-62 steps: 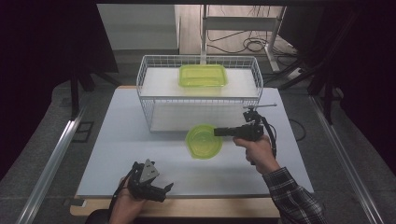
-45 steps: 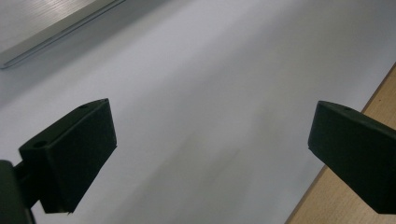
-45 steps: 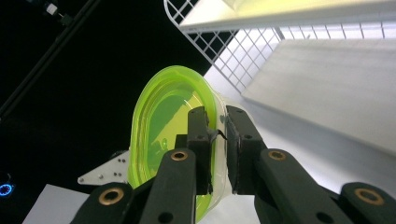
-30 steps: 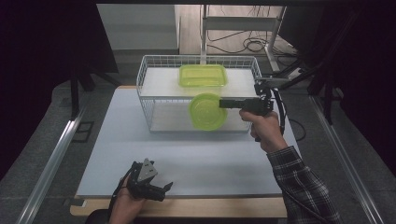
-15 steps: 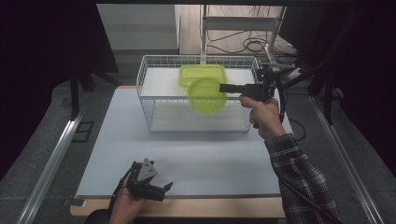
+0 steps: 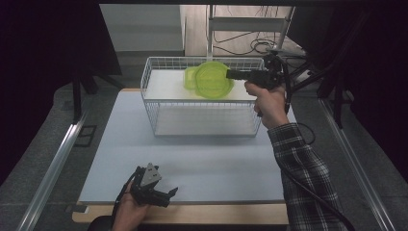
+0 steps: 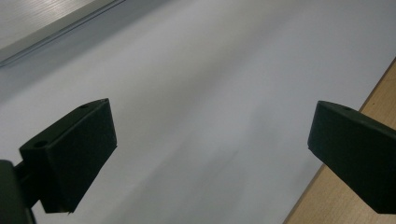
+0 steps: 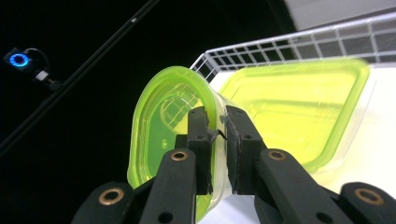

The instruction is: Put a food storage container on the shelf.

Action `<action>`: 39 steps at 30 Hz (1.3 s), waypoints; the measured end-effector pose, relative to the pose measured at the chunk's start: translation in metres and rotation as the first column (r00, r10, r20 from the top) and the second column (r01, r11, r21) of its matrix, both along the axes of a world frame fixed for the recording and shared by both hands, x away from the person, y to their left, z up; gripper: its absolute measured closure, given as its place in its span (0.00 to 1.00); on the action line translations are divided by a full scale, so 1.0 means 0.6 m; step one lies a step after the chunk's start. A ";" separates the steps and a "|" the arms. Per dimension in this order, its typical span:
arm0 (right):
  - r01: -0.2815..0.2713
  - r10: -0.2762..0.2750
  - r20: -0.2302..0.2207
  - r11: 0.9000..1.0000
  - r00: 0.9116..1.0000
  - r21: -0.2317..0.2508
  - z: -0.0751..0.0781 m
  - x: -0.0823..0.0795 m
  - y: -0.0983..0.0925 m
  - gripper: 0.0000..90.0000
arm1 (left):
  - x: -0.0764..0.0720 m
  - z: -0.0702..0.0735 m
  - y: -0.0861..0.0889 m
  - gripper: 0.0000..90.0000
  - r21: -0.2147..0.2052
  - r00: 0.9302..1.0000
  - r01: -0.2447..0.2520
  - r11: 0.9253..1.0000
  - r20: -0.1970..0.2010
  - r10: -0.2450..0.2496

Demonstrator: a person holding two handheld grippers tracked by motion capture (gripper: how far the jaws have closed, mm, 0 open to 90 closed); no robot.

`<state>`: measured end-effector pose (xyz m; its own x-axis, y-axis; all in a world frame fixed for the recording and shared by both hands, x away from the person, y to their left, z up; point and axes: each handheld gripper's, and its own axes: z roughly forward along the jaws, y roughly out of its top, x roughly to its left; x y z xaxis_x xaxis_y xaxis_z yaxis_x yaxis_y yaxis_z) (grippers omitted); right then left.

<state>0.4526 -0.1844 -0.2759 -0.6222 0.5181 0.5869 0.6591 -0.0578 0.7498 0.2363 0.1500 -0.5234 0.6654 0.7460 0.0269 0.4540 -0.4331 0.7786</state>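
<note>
My right gripper (image 6: 230,74) is shut on the rim of a round lime-green plastic container (image 6: 214,79) and holds it tilted on edge above the back of a white wire basket (image 6: 202,120). In the right gripper view the two pads pinch the thin wall of that container (image 8: 159,135), one inside and one outside, at the right gripper (image 8: 217,126). A rectangular lime-green container (image 8: 299,102) lies inside the basket just behind it, also seen as a green edge (image 6: 189,77) in the high view. My left gripper (image 6: 169,195) rests near the table's front edge, jaws wide apart over the bare mat (image 7: 210,70).
A pale mat (image 6: 202,163) covers the tabletop, with a wooden strip (image 6: 192,214) along the front edge. The basket rim (image 8: 327,39) is wire mesh. Cables and a metal frame (image 6: 250,29) stand behind the table; dark curtains flank both sides.
My right gripper has carried the round container up from the mat in front of the basket and back over the basket's top. The left gripper has stayed where it was.
</note>
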 end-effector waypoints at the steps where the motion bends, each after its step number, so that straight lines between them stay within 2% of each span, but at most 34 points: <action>1: 0.008 -0.008 0.002 1.000 1.000 -0.002 0.002 0.003 0.002 0.89 | 0.000 0.000 0.000 0.01 0.000 1.000 0.000 1.000 0.000 0.000; 10: 0.084 -0.083 0.028 0.996 0.996 -0.019 0.014 0.036 0.013 0.89 | 0.001 -0.001 0.000 0.01 0.000 1.000 0.008 1.000 -0.004 -0.008; 18: 0.107 -0.107 0.017 0.994 0.994 -0.028 0.008 0.056 0.031 0.89 | 0.000 -0.002 -0.002 0.01 0.010 1.000 0.020 1.000 -0.009 -0.020; 21: 0.126 -0.126 0.008 0.992 0.992 -0.015 0.005 0.061 0.034 0.88 | 0.000 -0.002 -0.002 0.01 0.011 1.000 0.023 1.000 -0.010 -0.023; 25: 0.156 -0.155 0.033 0.986 0.987 -0.058 0.006 0.061 0.039 0.85 | 0.000 -0.003 -0.003 0.01 0.013 1.000 0.025 1.000 -0.013 -0.024; 26: 0.177 -0.171 0.061 0.979 0.983 -0.101 0.008 0.061 0.044 0.82 | 0.000 -0.003 -0.003 0.01 0.014 1.000 0.025 1.000 -0.013 -0.025; 29: 0.196 -0.186 0.084 0.971 0.979 -0.137 0.009 0.061 0.050 0.80 | 0.000 -0.003 -0.004 0.01 0.014 1.000 0.027 1.000 -0.014 -0.027; 31: 0.203 -0.191 0.093 0.968 0.977 -0.144 0.008 0.063 0.052 0.79 | 0.000 -0.003 -0.004 0.01 0.014 1.000 0.028 1.000 -0.014 -0.028; 35: 0.231 -0.212 0.119 0.957 0.970 -0.177 0.007 0.064 0.056 0.73 | 0.000 -0.003 -0.004 0.01 0.014 0.999 0.029 0.999 -0.015 -0.029; 37: 0.232 -0.213 0.121 0.957 0.970 -0.177 0.006 0.064 0.056 0.72 | 0.000 -0.003 -0.004 0.01 0.015 0.999 0.030 0.999 -0.015 -0.030; 39: 0.238 -0.217 0.128 0.954 0.968 -0.182 0.004 0.066 0.056 0.63 | 0.000 -0.003 -0.004 0.01 0.019 0.999 0.032 0.999 -0.015 -0.032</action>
